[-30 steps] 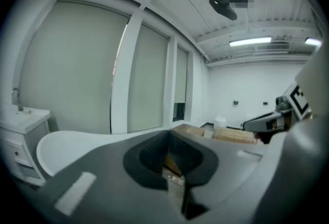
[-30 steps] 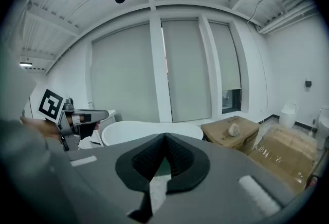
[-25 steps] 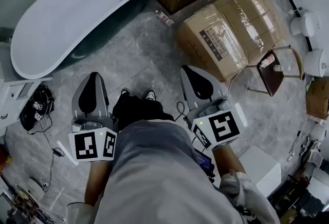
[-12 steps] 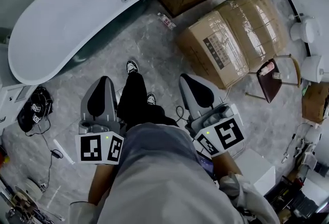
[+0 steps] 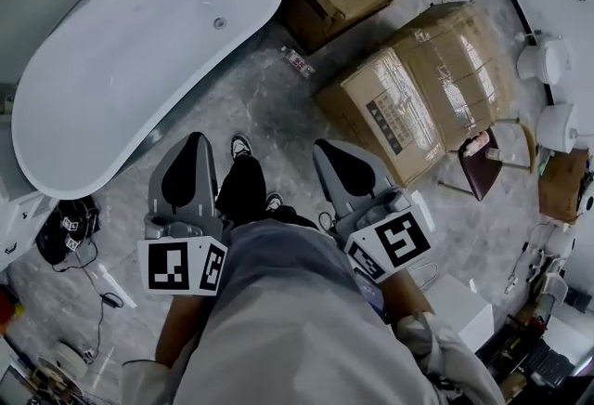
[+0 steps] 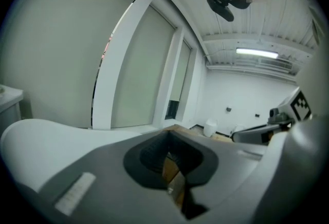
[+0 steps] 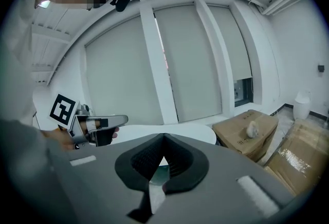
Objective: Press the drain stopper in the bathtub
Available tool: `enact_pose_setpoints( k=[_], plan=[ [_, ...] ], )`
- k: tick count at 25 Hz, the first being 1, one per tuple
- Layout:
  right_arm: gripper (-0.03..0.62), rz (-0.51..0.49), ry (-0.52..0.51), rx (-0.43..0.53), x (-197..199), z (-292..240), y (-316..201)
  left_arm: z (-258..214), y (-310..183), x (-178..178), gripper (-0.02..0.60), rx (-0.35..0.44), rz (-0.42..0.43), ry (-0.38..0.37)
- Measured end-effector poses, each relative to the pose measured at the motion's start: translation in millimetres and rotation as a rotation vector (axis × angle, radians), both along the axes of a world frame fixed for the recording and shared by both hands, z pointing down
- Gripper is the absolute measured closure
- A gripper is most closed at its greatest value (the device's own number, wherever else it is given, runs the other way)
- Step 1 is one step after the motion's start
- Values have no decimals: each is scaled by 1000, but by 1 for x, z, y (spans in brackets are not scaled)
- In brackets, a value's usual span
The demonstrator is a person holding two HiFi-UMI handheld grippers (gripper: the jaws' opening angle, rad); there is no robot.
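1. Distance is the first hazard. The stopper (image 5: 220, 22) sits in the bottom of the tub (image 5: 102, 97) at upper left of the head view, well apart from both grippers, which hang low in the frame beside the person's legs. A long reach over the rim could land off-centre and slip off the small disc.
2. Fingers on the left gripper (image 5: 192, 145) and right gripper (image 5: 327, 152) are closed on nothing, tips together. Such a narrow tip may skid on glossy enamel.
3. Clutter: boxes (image 5: 418, 87) crowd the right, and a cable (image 5: 110, 299) lies on the floor at lower left. Either could catch a foot on the approach.
4. Pressure that is too light may leave the stopper unlatched.
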State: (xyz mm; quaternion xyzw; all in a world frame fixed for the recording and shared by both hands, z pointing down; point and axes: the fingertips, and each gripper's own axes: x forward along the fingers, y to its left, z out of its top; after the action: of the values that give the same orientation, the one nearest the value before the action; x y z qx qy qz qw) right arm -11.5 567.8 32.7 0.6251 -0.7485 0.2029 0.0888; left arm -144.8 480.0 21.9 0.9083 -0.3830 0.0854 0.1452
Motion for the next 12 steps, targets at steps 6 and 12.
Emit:
enact_pose_setpoints(
  k=[6,12],
  plan=[
    [594,91,-12,-9,24,-8,-70,-14,-72,4,581,24,4,49],
    [594,60,14,30,19,-23,-136,-15,-127,1,581,13,35,90]
  ],
)
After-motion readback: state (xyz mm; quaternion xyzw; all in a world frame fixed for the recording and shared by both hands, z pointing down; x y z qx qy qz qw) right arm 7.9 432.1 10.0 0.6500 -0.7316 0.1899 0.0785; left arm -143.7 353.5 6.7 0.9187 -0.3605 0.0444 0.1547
